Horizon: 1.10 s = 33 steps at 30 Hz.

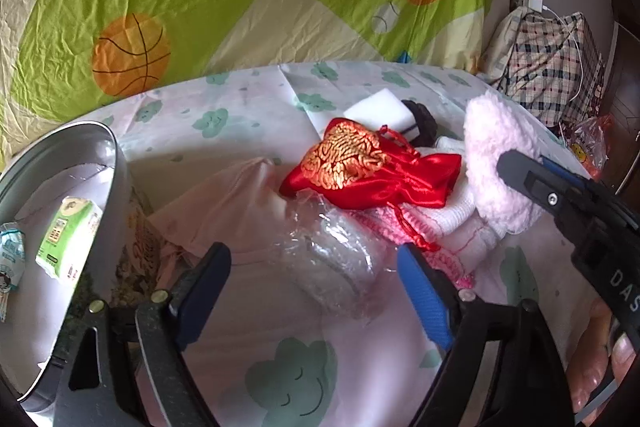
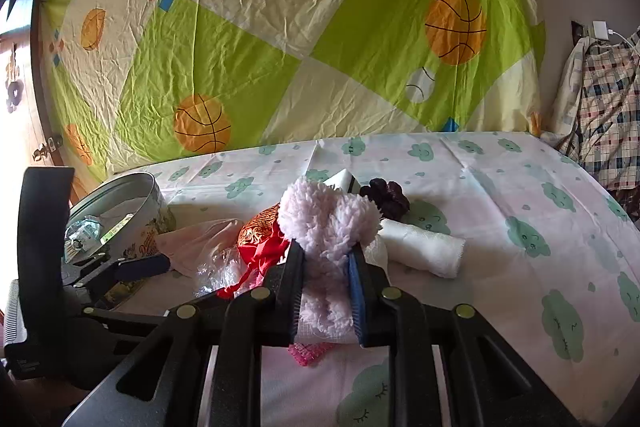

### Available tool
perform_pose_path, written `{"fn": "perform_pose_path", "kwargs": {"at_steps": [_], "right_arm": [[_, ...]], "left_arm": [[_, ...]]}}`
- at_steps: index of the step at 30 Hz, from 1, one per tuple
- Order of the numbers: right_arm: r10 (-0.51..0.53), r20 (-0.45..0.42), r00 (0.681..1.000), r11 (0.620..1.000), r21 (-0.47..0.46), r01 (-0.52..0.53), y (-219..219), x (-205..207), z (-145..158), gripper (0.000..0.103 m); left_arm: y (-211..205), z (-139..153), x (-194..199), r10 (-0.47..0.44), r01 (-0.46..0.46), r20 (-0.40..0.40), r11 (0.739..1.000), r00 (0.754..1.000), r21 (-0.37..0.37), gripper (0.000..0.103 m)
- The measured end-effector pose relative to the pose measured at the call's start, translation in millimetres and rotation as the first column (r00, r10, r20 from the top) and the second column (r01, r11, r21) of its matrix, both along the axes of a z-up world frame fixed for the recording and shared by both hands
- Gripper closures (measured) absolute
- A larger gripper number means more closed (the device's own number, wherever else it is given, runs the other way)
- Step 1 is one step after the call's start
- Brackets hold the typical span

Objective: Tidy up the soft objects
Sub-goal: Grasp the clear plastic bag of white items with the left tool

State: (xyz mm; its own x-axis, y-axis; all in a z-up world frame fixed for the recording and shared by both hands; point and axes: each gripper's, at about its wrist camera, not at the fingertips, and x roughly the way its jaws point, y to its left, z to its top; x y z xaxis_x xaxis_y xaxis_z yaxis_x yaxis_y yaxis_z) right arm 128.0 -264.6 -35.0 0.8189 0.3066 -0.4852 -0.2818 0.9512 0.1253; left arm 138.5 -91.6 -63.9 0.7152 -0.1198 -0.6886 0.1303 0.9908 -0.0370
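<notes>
A pile of soft things lies on the cloud-print bed sheet (image 1: 248, 99). A red satin pouch with gold embroidery (image 1: 372, 167) lies on top, over clear plastic wrap (image 1: 332, 251) and pink and white knit cloths (image 1: 440, 223). My right gripper (image 2: 326, 255) is shut on a fluffy pale pink piece (image 2: 328, 219), which also shows in the left wrist view (image 1: 492, 155). My left gripper (image 1: 312, 267) is open, its jaws either side of the plastic wrap. A round metal tin (image 1: 116, 167) at the left holds a green tissue pack (image 1: 68, 239).
A white sponge block (image 1: 380, 111), a dark scrunchie (image 2: 386, 197) and a rolled white cloth (image 2: 424, 247) lie behind the pile. A pink plastic bag (image 2: 192, 243) lies by the tin. A basketball-print sheet (image 2: 280, 47) hangs behind. A plaid bag (image 1: 556, 67) stands at the right.
</notes>
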Motion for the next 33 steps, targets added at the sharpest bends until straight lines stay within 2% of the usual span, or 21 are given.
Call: {"fn": "perform_pose_path", "kwargs": {"at_steps": [5, 6, 7, 8, 10, 12, 13, 17, 20, 33], "right_arm": [[0.0, -0.005, 1.0, 1.0, -0.007, -0.001, 1, 1, 0, 0.081], [0.0, -0.007, 1.0, 1.0, -0.01, 0.0, 1, 1, -1, 0.081], [-0.001, -0.008, 1.0, 1.0, -0.011, 0.001, 1, 2, -1, 0.081], [-0.002, -0.009, 1.0, 1.0, -0.013, 0.002, 1, 2, -1, 0.081], [-0.005, -0.009, 1.0, 1.0, -0.016, 0.005, 2, 2, -1, 0.081], [-0.009, -0.004, 1.0, 1.0, -0.018, 0.009, 2, 1, 0, 0.081], [-0.011, -0.002, 1.0, 1.0, -0.021, 0.011, 2, 1, 0, 0.081], [-0.014, 0.005, 1.0, 0.999, -0.031, 0.014, 3, 0, 1, 0.081], [-0.017, 0.009, 1.0, 0.999, -0.037, 0.017, 4, 0, 2, 0.081], [-0.013, 0.037, 0.999, 1.0, -0.028, 0.015, 2, -5, 6, 0.081]], "left_arm": [[-3, -14, 14, -0.019, 0.017, -0.087, 1.0, 0.996, -0.02, 0.021], [-4, -15, 16, -0.025, 0.023, -0.096, 0.999, 0.995, -0.023, 0.025], [-6, -17, 18, -0.034, 0.032, -0.107, 0.999, 0.994, -0.021, 0.033], [-9, -18, 19, -0.04, 0.038, -0.12, 0.999, 0.992, -0.016, 0.037], [-14, -20, 22, -0.054, 0.054, -0.137, 0.999, 0.989, -0.001, 0.063], [-16, -19, 20, -0.063, 0.065, -0.132, 0.998, 0.989, 0.005, 0.082], [-15, -19, 20, -0.065, 0.065, -0.128, 0.998, 0.99, -0.001, 0.085], [0, -16, 19, -0.058, 0.049, -0.113, 0.995, 0.992, -0.082, 0.088], [6, -11, 15, -0.05, 0.041, -0.077, 0.993, 0.996, -0.114, 0.089], [4, 9, -5, -0.025, 0.03, 0.091, 0.998, 0.996, -0.055, 0.089]]}}
